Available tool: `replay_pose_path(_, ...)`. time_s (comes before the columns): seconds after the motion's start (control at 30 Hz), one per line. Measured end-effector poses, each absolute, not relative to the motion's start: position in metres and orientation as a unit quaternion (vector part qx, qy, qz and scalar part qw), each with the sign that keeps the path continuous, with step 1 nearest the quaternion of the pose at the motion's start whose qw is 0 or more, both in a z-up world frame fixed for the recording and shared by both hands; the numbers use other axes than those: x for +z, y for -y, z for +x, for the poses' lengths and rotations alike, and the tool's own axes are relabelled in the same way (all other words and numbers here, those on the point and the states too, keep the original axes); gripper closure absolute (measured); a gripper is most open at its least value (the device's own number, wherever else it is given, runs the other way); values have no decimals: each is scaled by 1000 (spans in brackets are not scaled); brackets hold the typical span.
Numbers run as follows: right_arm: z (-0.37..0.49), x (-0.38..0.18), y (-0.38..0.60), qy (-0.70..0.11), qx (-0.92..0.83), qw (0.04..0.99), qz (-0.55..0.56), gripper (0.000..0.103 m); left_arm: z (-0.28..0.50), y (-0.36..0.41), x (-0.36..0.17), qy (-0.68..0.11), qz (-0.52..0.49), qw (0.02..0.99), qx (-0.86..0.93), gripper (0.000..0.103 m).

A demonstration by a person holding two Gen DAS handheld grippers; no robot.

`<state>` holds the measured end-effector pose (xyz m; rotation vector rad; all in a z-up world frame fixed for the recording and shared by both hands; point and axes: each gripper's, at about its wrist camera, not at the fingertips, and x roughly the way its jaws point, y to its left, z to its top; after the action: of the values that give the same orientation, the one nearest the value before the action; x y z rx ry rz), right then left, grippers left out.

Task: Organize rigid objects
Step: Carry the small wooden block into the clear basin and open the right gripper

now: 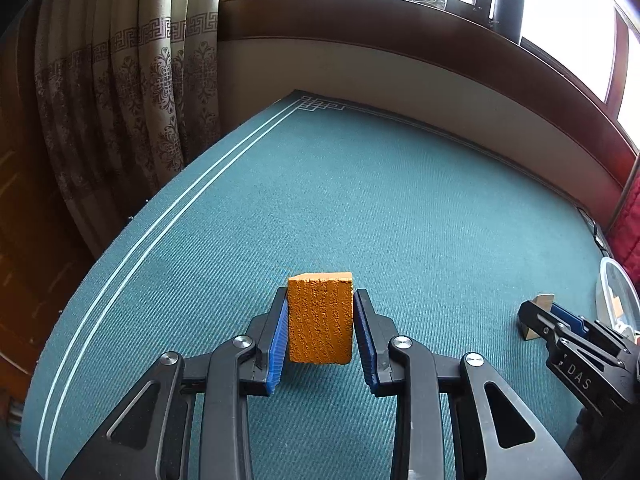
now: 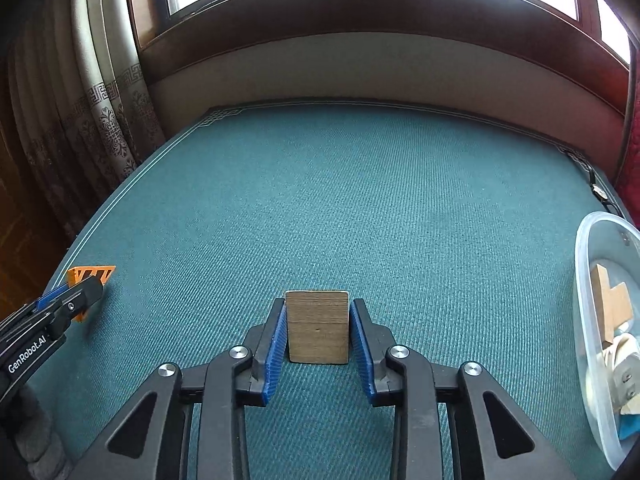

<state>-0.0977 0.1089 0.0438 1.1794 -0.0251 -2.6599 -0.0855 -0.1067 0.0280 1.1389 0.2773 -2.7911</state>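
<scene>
In the left wrist view my left gripper is shut on an orange block with a rough printed surface, its blue pads pressed on both sides above the teal cloth. My right gripper is shut on a brown wooden block that sits low over the cloth, blue pads tight against its flanks. The right gripper also shows at the right edge of the left view with the wooden block in it. The left gripper with the orange block appears at the left of the right view.
A clear plastic container stands at the right edge of the table and holds wooden pieces and other small items. A teal tablecloth covers the table. Patterned curtains hang at the left; a window sill runs behind.
</scene>
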Motion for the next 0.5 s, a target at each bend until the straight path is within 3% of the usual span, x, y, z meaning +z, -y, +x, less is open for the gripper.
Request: replay_pose_path(0.5,-68,62,-154,77,-923,90,367,70,-81,89,26,-72,374,37,-924,71)
